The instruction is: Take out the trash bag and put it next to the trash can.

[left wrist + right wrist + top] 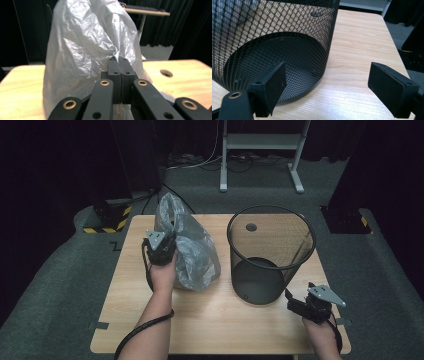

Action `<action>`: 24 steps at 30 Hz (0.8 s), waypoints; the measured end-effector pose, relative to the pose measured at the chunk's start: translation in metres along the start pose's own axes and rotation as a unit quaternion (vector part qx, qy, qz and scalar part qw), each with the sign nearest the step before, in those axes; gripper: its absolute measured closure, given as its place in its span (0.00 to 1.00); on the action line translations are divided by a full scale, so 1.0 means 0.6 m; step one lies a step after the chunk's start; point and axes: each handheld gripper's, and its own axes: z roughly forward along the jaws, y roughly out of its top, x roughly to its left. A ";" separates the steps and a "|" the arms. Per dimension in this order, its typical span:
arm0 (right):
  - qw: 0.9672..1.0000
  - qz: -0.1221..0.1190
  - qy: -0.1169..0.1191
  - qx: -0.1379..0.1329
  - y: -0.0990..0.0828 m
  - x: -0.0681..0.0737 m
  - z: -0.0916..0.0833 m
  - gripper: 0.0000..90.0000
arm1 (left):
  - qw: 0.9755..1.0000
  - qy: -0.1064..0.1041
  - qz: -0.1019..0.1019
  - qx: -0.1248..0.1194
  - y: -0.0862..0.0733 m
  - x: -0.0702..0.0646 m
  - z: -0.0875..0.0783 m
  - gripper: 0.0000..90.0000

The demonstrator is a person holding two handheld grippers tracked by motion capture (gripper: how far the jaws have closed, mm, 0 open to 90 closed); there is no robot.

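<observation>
A crumpled translucent grey plastic bag [196,254] stands on the left half of the wooden table [210,320]. My left gripper [171,243] is at the bag's left side. In the left gripper view its jaws are pressed together at the tips [119,60], pinching a fold of the bag [85,50]. A black wire-mesh bin [270,255] stands upright on the right half. My right gripper [299,293] sits low by the bin's front right, near the table's corner. It is open [332,82], the bin's base [274,37] just ahead of its left jaw and nothing between the pads.
A round hole [251,227] pierces the tabletop behind the bin. A white metal stand [260,142] is on the floor beyond the table. Dark posts with yellow-black striped bases [107,222] flank the far corners. Bare wood lies in front of the bag and bin.
</observation>
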 end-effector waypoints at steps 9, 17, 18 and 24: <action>1.000 -0.008 0.001 0.011 -0.004 0.006 0.004 0.17 | 0.998 -0.028 0.010 0.056 -0.038 -0.022 0.026 0.92; 0.999 -0.013 0.003 0.031 -0.011 0.006 0.013 0.17 | 0.996 -0.038 0.015 0.076 -0.045 -0.031 0.033 0.80; 0.999 -0.013 0.002 0.033 -0.012 0.006 0.014 0.17 | 0.996 -0.040 0.014 0.075 -0.044 -0.033 0.032 0.76; 0.999 -0.015 0.003 0.044 -0.016 0.005 0.020 0.17 | 0.996 -0.052 0.019 0.067 -0.028 -0.045 0.017 0.52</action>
